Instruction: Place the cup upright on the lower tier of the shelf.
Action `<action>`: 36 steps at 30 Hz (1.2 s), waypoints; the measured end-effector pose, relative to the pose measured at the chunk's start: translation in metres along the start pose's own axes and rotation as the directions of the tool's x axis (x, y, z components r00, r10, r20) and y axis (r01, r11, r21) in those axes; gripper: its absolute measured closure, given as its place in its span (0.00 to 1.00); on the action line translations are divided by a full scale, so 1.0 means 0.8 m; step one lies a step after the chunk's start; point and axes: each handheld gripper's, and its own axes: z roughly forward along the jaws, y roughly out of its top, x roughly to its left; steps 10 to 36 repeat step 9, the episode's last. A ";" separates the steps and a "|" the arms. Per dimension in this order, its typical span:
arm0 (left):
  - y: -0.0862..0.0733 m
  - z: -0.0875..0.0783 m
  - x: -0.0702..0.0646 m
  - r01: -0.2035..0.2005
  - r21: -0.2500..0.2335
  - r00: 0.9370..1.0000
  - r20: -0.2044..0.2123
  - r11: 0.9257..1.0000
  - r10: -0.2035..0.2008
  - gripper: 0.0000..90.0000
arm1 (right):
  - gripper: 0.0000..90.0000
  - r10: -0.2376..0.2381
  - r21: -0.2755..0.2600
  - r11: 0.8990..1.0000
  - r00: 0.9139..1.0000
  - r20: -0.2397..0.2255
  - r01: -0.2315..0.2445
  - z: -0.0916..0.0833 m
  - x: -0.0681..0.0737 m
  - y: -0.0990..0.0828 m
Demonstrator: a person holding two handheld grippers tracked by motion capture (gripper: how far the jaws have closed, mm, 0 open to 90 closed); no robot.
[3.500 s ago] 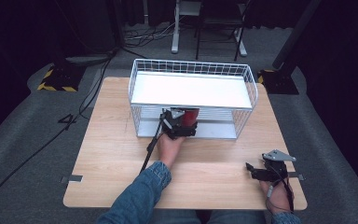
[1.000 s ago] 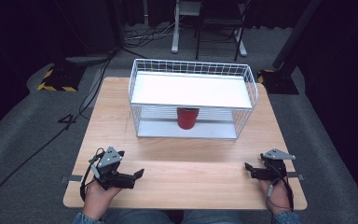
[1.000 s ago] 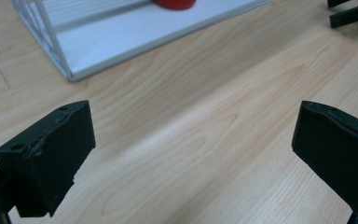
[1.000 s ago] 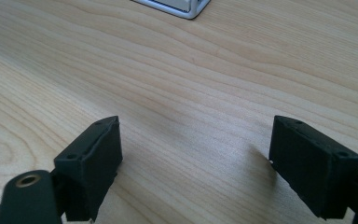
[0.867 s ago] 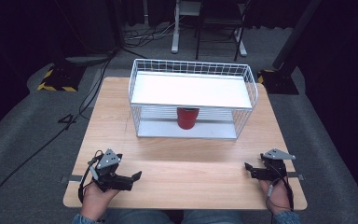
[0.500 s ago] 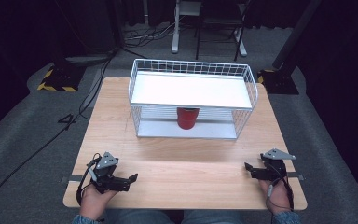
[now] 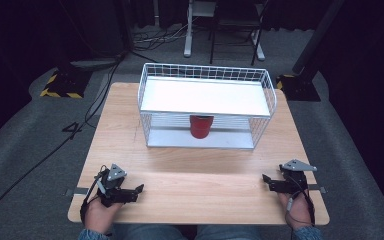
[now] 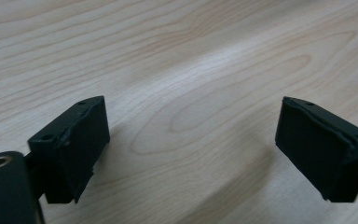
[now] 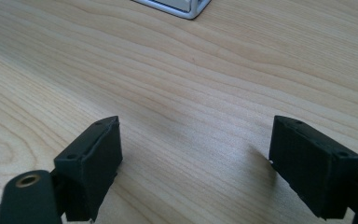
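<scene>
High view first: my left tongs point(image 7: 139, 189) rest low over the wooden table point(image 7: 195, 167), well in front of the white wire rack point(image 7: 205, 72) and off toward its left end. Their jaws have just been closing, yet they stand apart, with nothing between them but bare wood grain. My hand wraps the body from behind, and the tips point across the table toward the other hand.

My right tongs point(image 7: 266, 180) sit well in front of the rack too, off toward its right end, tips turned inward. The right gripper view looks along the two black jaws: they are spread with plain tabletop between them, gripping nothing, and a corner of the rack's base shows at the far edge.

The red cup point(image 7: 200, 126) stands upright on the rack's lower level, under the white upper shelf, about midway along its length and close to the front wires. It is well apart from both tongs.
</scene>
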 end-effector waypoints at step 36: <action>0.001 0.002 -0.001 -0.037 0.016 0.998 -0.049 0.999 0.038 0.16 | 0.19 0.007 0.003 1.000 1.000 -0.009 -0.007 0.000 -0.001 0.000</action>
